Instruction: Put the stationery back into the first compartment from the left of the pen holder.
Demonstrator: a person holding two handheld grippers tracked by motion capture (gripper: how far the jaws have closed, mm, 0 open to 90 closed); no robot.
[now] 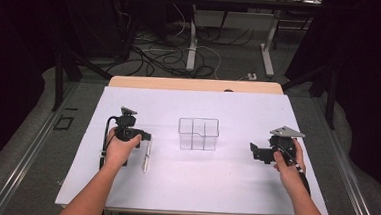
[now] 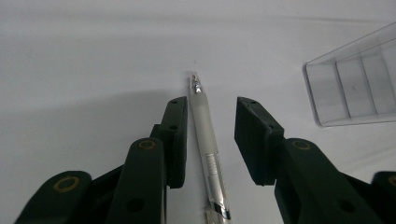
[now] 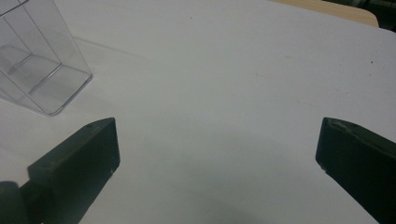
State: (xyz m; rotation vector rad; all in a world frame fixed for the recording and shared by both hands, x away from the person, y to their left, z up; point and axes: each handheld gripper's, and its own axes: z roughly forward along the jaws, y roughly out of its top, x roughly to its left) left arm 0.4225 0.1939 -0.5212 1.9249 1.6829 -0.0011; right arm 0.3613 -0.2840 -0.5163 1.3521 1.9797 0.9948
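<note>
A silver and white pen lies flat on the white table sheet, to the left of a clear plastic organizer box with inner dividers. My left gripper is low over the sheet. In the left gripper view the pen runs lengthwise between the jaws of that gripper. It lies right against the left jaw, while a gap separates it from the right one. The right gripper sits to the right of the box. Its jaws stand wide apart over bare sheet.
The box is off to the right in the left gripper view and at the upper left in the right gripper view. A wooden tabletop edge shows beyond the sheet. Table legs and cables lie on the floor behind.
</note>
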